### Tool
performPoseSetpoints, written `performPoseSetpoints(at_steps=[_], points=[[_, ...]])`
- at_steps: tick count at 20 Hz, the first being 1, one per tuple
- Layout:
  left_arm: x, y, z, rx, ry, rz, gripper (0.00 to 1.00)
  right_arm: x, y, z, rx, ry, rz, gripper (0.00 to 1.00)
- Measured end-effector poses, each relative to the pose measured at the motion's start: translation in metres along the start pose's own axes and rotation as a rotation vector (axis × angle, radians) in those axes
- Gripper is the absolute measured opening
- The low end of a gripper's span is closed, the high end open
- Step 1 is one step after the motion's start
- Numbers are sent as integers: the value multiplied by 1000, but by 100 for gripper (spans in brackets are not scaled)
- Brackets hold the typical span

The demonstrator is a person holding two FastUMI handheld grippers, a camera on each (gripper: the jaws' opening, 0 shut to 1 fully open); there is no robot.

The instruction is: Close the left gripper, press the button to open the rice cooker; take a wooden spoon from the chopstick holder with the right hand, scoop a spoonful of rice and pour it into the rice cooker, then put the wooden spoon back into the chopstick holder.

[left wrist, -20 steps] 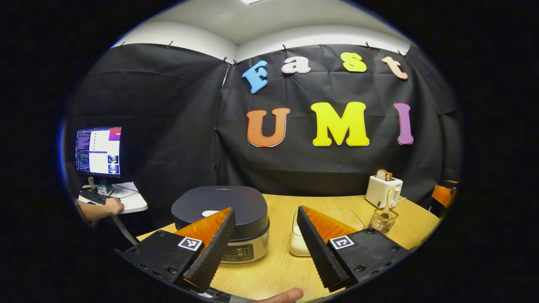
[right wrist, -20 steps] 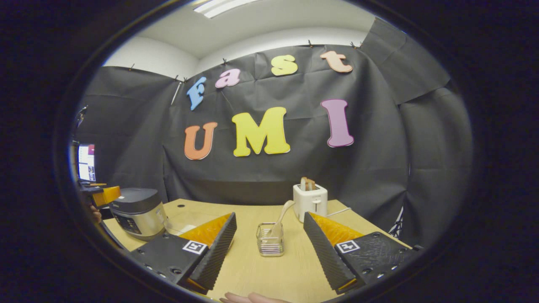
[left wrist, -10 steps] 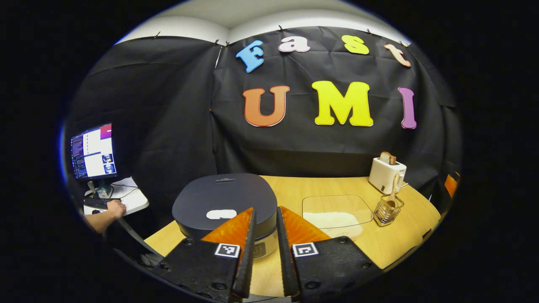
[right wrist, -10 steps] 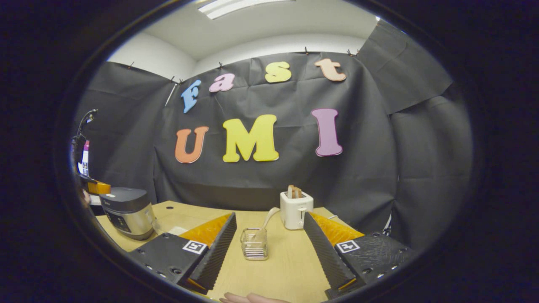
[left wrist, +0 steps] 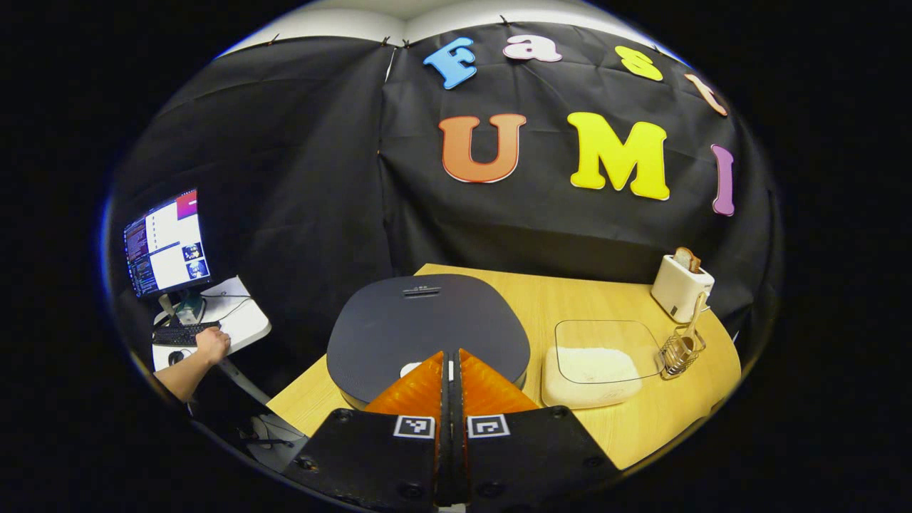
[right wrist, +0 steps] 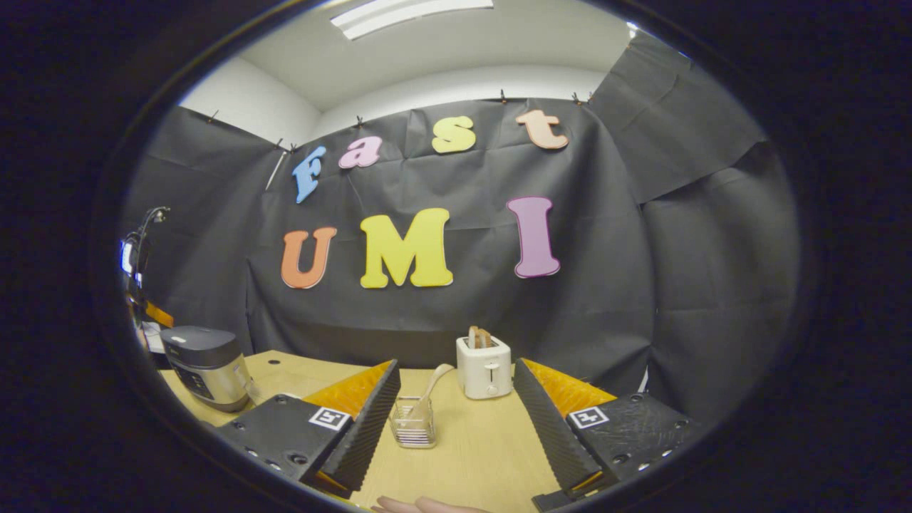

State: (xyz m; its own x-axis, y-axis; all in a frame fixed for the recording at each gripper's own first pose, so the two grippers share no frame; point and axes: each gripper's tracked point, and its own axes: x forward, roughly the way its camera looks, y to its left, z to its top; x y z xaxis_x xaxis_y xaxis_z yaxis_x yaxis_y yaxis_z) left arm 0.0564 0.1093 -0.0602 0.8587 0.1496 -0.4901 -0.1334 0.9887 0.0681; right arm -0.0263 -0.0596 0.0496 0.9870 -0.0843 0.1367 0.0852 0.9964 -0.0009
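— What's different over by the rice cooker [left wrist: 427,331]?

— The left gripper [left wrist: 450,365] has drawn its jaws together since a second ago; they were wide apart then, and now the two fingers meet with nothing between them. It has also come in over the dark lid, tips aimed down at the pale button [left wrist: 412,368] near the lid's front edge. I'd say the closing step is done and the press is next; the lid is still down.

— And the other hand?

— The right gripper [right wrist: 456,410] hangs with its jaws apart, gripping nothing, low over the table [right wrist: 470,449]. The chopstick holder [right wrist: 413,429] sits just ahead, nearer its left finger.

— Where's the rice?

— In the clear-lidded dish [left wrist: 591,367] just right of the cooker.

— The spoon?

— The wooden spoon [right wrist: 429,388] stands bowl-down in the holder, its long axis leaning, handle tipped up toward the toaster [right wrist: 484,366].
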Motion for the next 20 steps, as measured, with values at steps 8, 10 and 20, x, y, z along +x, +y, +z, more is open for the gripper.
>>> performPoseSetpoints(at_steps=[8,10,20], points=[[20,4,-16,-30,57,-16,3,1,-6,1,-9,-3,-6,92],[21,4,-17,-21,56,-28,3,1,-7,1,2,1,-6,92],[16,7,-12,48,3,20,3,1,-14,3,24,-1,-14,92]])
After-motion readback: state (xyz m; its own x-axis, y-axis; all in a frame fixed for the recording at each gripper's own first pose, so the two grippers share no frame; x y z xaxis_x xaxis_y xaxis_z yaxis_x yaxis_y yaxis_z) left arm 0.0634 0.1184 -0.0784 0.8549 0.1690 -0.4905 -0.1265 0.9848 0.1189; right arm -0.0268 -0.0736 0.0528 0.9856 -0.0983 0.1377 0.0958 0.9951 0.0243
